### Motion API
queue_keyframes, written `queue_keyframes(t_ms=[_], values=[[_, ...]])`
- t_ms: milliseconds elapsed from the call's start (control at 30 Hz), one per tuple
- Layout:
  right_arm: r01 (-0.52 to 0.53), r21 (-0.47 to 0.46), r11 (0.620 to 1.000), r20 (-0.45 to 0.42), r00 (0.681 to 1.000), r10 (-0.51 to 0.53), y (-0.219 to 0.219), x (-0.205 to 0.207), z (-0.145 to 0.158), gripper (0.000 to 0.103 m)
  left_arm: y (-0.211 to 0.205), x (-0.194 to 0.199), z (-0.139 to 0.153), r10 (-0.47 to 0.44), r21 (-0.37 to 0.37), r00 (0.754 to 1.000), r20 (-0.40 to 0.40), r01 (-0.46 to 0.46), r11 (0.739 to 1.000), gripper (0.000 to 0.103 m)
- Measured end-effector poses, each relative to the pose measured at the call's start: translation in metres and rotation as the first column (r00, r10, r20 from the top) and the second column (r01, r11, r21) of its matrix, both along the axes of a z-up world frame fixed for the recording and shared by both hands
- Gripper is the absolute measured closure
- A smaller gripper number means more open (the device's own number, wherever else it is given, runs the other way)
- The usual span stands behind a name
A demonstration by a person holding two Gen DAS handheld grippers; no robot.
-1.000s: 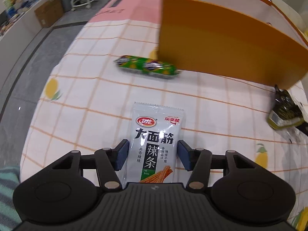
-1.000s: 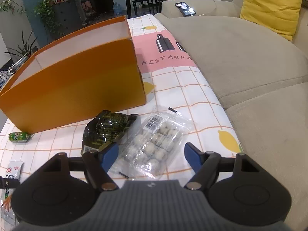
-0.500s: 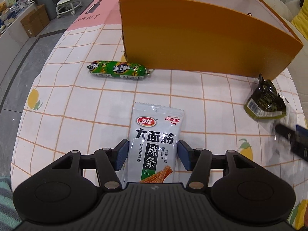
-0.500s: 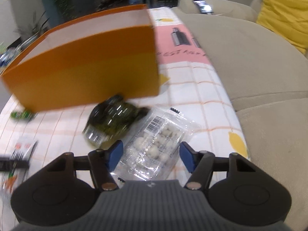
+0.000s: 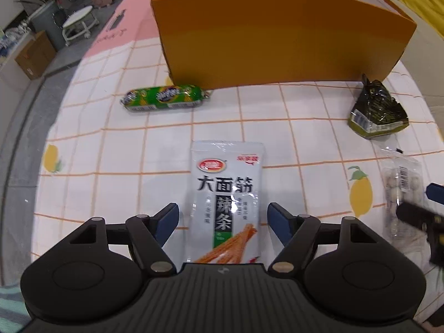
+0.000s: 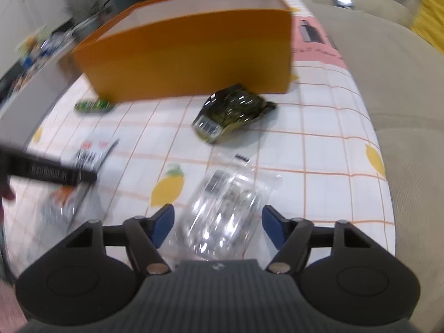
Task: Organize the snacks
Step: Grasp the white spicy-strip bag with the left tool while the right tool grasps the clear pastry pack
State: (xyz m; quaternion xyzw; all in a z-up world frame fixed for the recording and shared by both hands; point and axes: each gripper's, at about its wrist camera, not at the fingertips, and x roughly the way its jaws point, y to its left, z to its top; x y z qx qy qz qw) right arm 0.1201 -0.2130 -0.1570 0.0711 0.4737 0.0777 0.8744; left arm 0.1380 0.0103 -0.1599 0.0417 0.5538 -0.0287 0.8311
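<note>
A white spicy-strip packet lies flat on the checked tablecloth. My left gripper straddles its lower half; its jaws are opening and stand clear of the packet's edges. A clear bag of pale round snacks lies between the fingers of my right gripper, whose jaws are opening too, with the pads off the bag. The tall orange box stands open-topped behind. In front of it lie a green sausage and a dark green seaweed packet.
A beige sofa runs along the table's right side, with a yellow cushion at its far end. The left gripper's finger reaches into the right wrist view from the left. Off the table's left edge is the floor, with a small wheeled stool.
The left jaws have spread much wider around the white packet, and that view has rolled. The right gripper has shifted sideways over the clear bag, its view blurred by the motion.
</note>
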Motion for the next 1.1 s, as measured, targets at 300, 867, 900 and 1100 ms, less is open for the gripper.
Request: queue_keyframes(t_ms=[300, 867, 900, 1100], values=[[0.075, -0.086, 0.993, -0.013, 0.997, -0.077, 0.021, 0.007, -0.010, 0.033, 0.010, 0.001, -0.003, 0.039, -0.035, 0.999, 0.015, -0.038, 0.999, 0.011], [0.013, -0.152, 0.988, 0.017, 1.000, -0.010, 0.029, 0.006, -0.011, 0.043, 0.005, -0.002, 0.004, 0.029, -0.066, 0.998, 0.056, -0.026, 0.997, 0.047], [0.011, -0.151, 0.988, 0.017, 1.000, -0.008, 0.029, 0.006, -0.011, 0.043, 0.005, -0.003, 0.005, 0.029, -0.073, 0.998, 0.058, -0.025, 0.997, 0.048], [-0.022, -0.159, 0.987, 0.002, 1.000, 0.023, 0.030, 0.003, -0.010, 0.044, 0.003, -0.007, 0.007, 0.019, -0.087, 0.998, 0.053, -0.014, 0.996, 0.048]])
